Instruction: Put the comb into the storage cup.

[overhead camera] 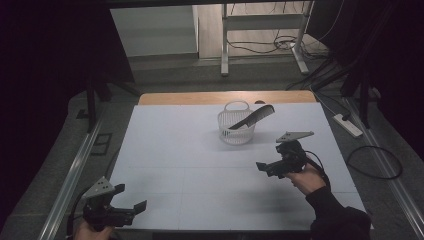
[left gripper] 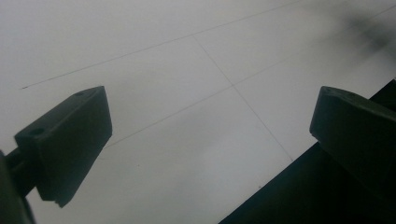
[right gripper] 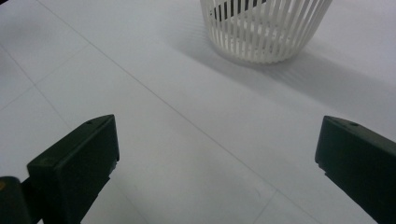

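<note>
1. My right claw (overhead camera: 267, 169) hangs released over the right half of the white tabletop (overhead camera: 175, 165), its jaws spread wide with bare surface between them in the right gripper view.
2. My left claw (overhead camera: 131, 200) sits at the near left corner of the tabletop, likewise released; the left gripper view shows its jaws far apart above the tabletop edge.
3. The white slatted basket (overhead camera: 236, 127) stands upright toward the far middle of the tabletop, ahead of my right claw and well apart from it.
4. A black comb (overhead camera: 252, 117) rests tilted in the basket, one end down inside, the other sticking out over the rim toward the far right.
</note>
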A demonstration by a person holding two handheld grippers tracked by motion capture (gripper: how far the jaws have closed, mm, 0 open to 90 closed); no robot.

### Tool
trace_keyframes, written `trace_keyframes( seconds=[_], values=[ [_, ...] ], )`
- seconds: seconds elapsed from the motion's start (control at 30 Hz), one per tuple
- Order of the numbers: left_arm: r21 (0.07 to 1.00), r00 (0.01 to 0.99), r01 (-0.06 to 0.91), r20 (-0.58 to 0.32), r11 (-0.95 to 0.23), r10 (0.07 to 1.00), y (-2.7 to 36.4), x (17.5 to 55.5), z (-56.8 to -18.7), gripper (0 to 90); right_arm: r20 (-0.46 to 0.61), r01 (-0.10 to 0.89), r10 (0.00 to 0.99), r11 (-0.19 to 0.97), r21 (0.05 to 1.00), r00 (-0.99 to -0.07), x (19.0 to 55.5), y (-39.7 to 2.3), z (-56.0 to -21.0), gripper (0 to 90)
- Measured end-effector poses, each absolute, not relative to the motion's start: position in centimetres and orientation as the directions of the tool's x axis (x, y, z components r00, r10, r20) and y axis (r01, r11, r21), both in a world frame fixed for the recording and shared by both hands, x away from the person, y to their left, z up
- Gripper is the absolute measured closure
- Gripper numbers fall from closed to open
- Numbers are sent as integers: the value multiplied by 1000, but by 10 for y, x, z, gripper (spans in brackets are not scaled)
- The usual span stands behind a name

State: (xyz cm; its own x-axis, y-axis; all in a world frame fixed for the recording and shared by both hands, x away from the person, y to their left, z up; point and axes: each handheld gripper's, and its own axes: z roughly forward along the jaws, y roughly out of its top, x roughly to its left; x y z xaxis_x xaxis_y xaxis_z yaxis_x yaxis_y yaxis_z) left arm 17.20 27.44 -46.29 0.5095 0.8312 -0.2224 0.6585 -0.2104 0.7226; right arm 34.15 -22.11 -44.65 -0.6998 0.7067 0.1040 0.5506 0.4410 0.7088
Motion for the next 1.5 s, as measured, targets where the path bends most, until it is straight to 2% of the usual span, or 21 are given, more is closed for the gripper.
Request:
trace_keyframes(
  seconds=[1.5],
  values=[
    [720, 505, 662, -224, -208, 833, 274, 172, -463, 6, 109, 572, 731, 422, 703, -673, 283, -275, -448, 0]
  ],
)
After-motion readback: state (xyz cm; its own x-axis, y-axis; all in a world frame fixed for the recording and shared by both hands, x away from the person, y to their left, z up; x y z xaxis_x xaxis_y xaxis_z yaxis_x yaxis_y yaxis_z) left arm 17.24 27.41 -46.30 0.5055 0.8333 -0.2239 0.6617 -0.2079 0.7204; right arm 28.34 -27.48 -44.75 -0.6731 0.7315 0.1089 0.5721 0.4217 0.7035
